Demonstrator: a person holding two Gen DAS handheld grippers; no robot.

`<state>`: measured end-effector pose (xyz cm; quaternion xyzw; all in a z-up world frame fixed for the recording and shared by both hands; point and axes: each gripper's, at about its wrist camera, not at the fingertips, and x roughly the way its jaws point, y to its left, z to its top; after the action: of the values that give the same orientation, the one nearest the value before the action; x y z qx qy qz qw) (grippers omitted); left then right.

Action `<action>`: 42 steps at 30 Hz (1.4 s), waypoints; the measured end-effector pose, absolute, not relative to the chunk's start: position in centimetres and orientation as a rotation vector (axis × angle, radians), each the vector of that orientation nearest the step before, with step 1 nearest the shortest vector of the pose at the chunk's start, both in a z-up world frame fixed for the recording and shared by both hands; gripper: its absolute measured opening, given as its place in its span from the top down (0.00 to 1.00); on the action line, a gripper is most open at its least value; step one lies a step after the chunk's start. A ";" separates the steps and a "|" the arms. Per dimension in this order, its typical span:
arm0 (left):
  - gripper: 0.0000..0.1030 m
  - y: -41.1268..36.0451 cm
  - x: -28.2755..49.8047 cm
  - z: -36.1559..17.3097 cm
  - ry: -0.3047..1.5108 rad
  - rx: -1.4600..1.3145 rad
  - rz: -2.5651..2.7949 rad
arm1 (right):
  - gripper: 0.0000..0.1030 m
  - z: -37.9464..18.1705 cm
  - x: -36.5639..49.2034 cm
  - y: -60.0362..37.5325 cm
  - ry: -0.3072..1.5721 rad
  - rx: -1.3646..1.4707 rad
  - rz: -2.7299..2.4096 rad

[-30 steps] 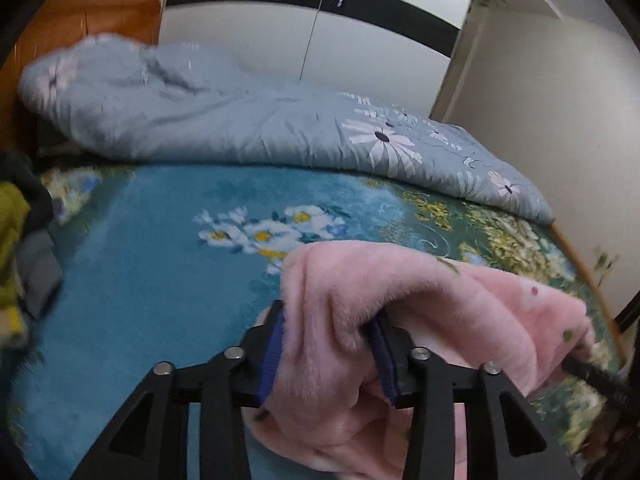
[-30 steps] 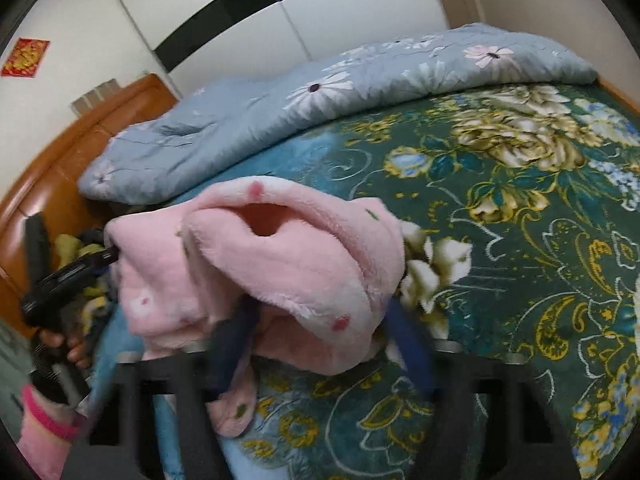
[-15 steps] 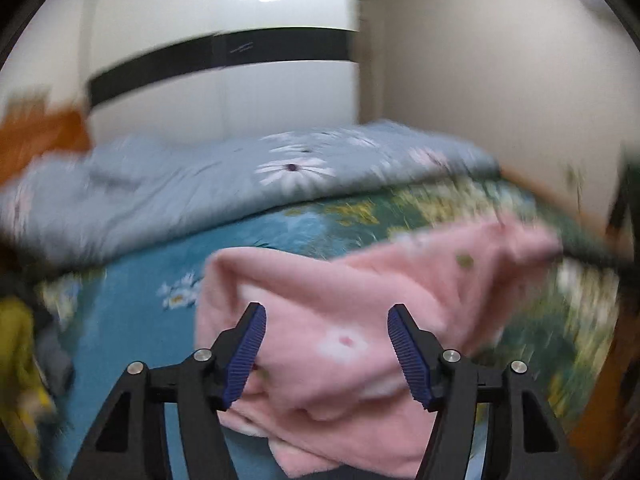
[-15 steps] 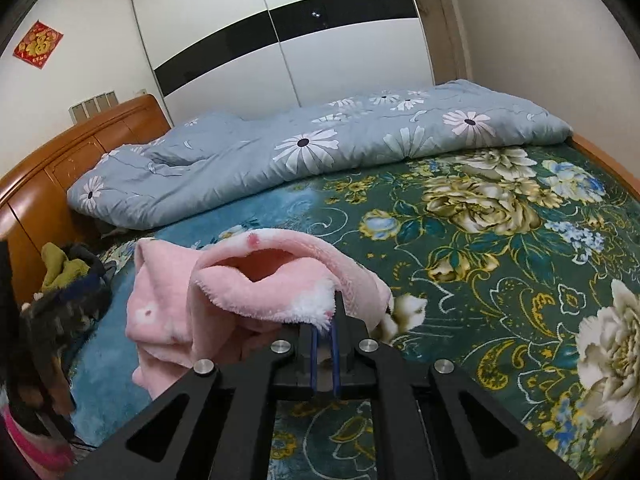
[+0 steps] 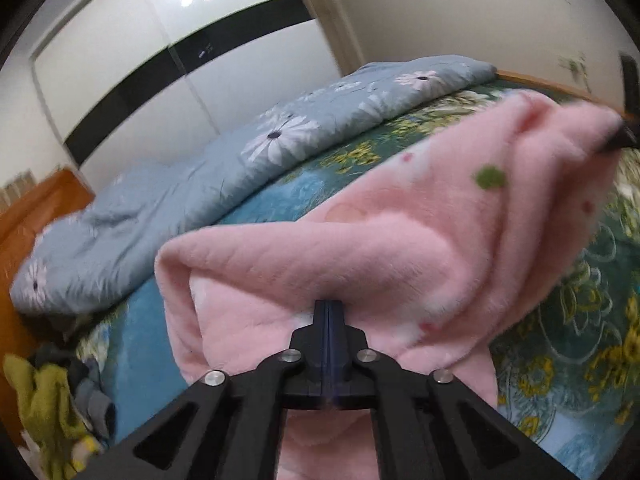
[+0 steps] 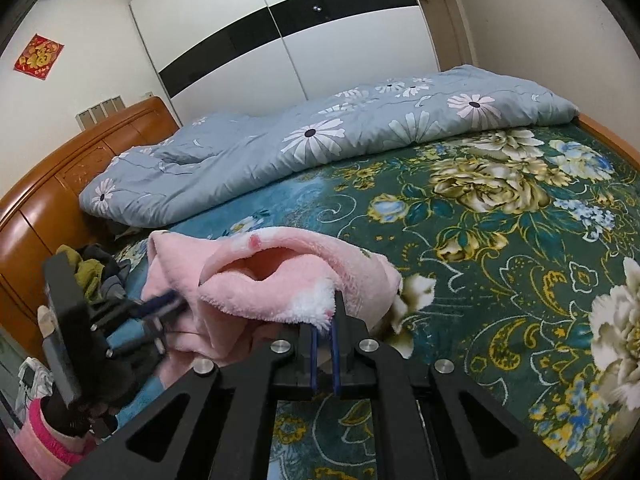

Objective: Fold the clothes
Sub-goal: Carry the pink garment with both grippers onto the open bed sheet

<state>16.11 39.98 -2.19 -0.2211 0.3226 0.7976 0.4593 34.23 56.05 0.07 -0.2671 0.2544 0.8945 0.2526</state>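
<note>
Jaws of both grippers pinched on the pink fleece garment [image 5: 360, 248], lifted over the bed [image 6: 500, 280].

Left gripper [image 5: 329, 312] has just been closing and now clamps a fold near the garment's left side; right gripper [image 6: 325, 322] nips the fluffy white-tipped edge in a narrow bite. Between them the cloth hangs bunched above the flowered bedspread, so folding looks barely begun: it needs spreading flat, then creasing. At far left a pile of other clothes [image 6: 94, 276] waits unfolded.
</note>
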 end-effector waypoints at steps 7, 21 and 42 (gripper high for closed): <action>1.00 37.9 13.9 0.9 0.656 -0.517 2.099 | 0.95 0.3 35.2 55.5 0.688 -0.721 2.434; 0.43 40.7 19.9 0.0 0.679 -0.425 1.818 | 0.95 1.6 35.0 53.9 0.657 -0.713 2.474; 0.39 42.2 22.5 -2.5 0.761 -0.460 1.766 | 0.95 0.5 36.2 54.4 0.739 -0.701 2.488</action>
<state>22.54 42.24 -2.48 -0.1945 0.3214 0.7460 0.5498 36.19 54.38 0.53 -0.2542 0.2677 0.9019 0.2244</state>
